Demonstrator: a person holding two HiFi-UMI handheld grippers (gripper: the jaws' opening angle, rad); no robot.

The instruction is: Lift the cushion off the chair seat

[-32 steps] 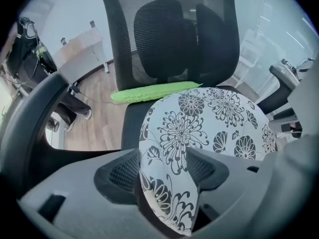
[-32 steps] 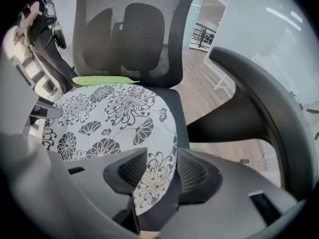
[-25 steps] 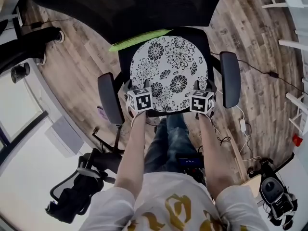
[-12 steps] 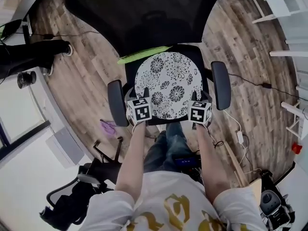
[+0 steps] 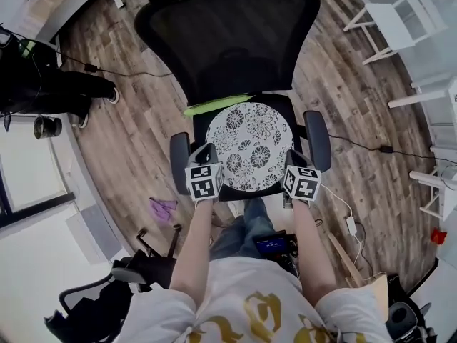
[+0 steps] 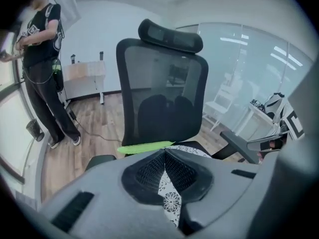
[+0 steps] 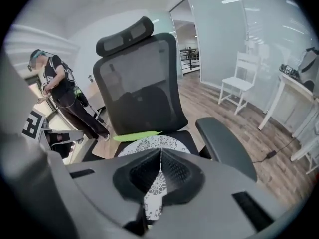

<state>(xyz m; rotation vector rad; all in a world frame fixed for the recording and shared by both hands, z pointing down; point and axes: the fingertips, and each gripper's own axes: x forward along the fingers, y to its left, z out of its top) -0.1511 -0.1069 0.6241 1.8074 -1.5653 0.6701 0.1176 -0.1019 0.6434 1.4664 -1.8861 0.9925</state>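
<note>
The round white cushion (image 5: 250, 145) with black flowers is over the seat (image 5: 287, 104) of a black office chair. My left gripper (image 5: 212, 151) is shut on its near left edge, my right gripper (image 5: 291, 156) on its near right edge. In the left gripper view the cushion (image 6: 170, 197) is pinched flat where the left gripper (image 6: 164, 154) closes. In the right gripper view the cushion (image 7: 152, 144) runs from the shut right gripper (image 7: 160, 154) toward a green strip (image 7: 135, 135) at the seat's back. Whether its far edge still touches the seat is not clear.
The chair's armrests (image 5: 178, 159) (image 5: 317, 140) flank the cushion, with the mesh backrest (image 5: 228, 41) behind. A person in black (image 6: 42, 59) stands at the left. A white chair (image 5: 393, 20), floor cables (image 5: 357, 148), a purple scrap (image 5: 163, 207) and another dark chair (image 5: 107, 291) are around.
Both grippers have risen while holding the cushion's near edge. The head view has pulled back, so the chair looks smaller and more of the floor shows.
</note>
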